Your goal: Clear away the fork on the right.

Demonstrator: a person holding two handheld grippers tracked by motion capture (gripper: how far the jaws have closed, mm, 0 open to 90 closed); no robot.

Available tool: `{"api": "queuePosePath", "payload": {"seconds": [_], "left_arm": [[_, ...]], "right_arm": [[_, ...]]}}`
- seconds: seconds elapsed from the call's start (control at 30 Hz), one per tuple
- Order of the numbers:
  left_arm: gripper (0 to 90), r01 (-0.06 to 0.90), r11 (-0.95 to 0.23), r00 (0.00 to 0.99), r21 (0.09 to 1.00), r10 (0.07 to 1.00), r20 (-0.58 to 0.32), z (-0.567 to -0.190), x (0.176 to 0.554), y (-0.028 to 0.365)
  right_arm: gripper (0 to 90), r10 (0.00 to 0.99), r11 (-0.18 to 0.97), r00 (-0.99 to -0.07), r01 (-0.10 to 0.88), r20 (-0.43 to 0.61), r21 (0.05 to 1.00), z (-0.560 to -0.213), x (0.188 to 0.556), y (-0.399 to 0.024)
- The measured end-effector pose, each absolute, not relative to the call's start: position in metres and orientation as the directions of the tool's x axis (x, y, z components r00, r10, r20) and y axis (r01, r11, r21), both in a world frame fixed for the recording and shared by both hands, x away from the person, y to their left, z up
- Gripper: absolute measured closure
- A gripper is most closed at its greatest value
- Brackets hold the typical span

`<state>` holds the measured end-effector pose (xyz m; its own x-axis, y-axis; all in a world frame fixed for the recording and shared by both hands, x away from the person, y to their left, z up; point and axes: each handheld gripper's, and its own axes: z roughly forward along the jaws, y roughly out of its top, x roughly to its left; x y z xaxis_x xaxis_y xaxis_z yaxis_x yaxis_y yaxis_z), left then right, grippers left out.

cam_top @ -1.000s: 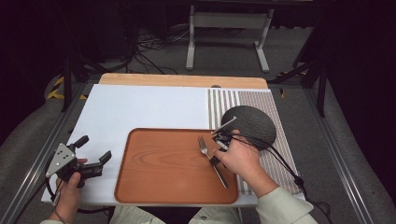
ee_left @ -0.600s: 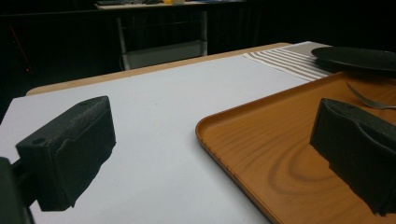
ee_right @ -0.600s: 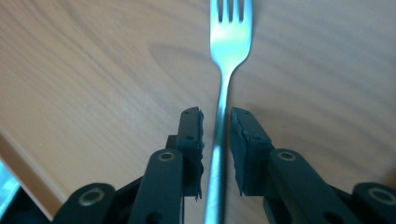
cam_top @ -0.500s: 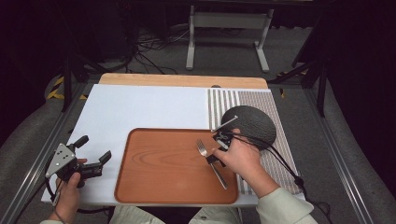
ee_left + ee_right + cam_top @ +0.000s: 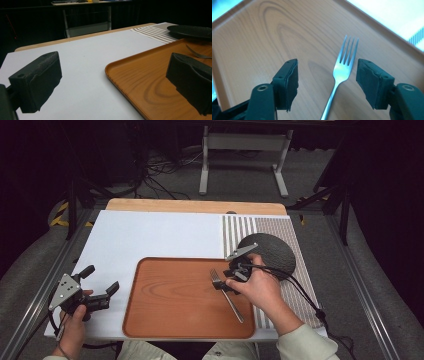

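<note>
The right gripper [image 5: 223,285] hangs over the right part of the wooden tray [image 5: 170,300], and its 2 fingers [image 5: 287,82] are spread wide. Between them, on the tray floor, lies a metal fork [image 5: 340,72]; neither finger touches it in the right gripper view. The fork has 4 thin tines that point away from the fingers, and its slim handle runs back under the right hand [image 5: 257,287]. The tray is orange-brown with a smooth wood grain and a low rounded rim.

Just behind the right hand a dark round plate [image 5: 272,251] with a matte, rough look rests on a striped mat [image 5: 295,290].

The left gripper [image 5: 102,287] is well apart from the fork, over the white surface [image 5: 150,235] beside the left rim of the tray. Its fingers [image 5: 37,80] are also spread and hold nothing; they are black blocks with a grainy face. One finger stands over the white sheet, the other in front of the tray.
</note>
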<state>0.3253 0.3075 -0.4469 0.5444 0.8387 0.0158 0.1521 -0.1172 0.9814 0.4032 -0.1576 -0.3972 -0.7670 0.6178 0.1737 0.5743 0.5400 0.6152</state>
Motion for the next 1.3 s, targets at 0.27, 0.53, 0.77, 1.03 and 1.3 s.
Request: {"api": "queuePosePath", "payload": {"seconds": [0.27,0.53,0.77,1.03,1.3], "left_arm": [[0.6,0.152,-0.117,0.544,0.981,0.839,0.016,-0.447,0.325,0.308],[0.5,0.151,-0.116,0.545,0.982,0.838,0.015,-0.447,0.325,0.308],[0.5,0.151,-0.120,0.544,0.981,0.839,0.018,-0.447,0.325,0.308],[0.5,0.151,-0.120,0.545,0.981,0.838,0.019,-0.447,0.325,0.309],[0.5,0.151,-0.120,0.546,0.981,0.838,0.018,-0.446,0.325,0.309]], "right_arm": [[41.2,0.493,0.590,-0.862,0.430,0.116,0.683,-0.405,0.402,-0.150],[62.7,0.355,0.653,-0.934,0.222,-0.033,0.724,-0.418,0.406,-0.140],[81.2,0.299,0.700,-0.952,0.175,-0.062,0.692,-0.431,0.415,-0.138],[90.0,0.283,0.724,-0.956,0.162,-0.075,0.671,-0.437,0.419,-0.137],[90.0,0.281,0.749,-0.955,0.157,-0.094,0.644,-0.443,0.421,-0.138]]}}
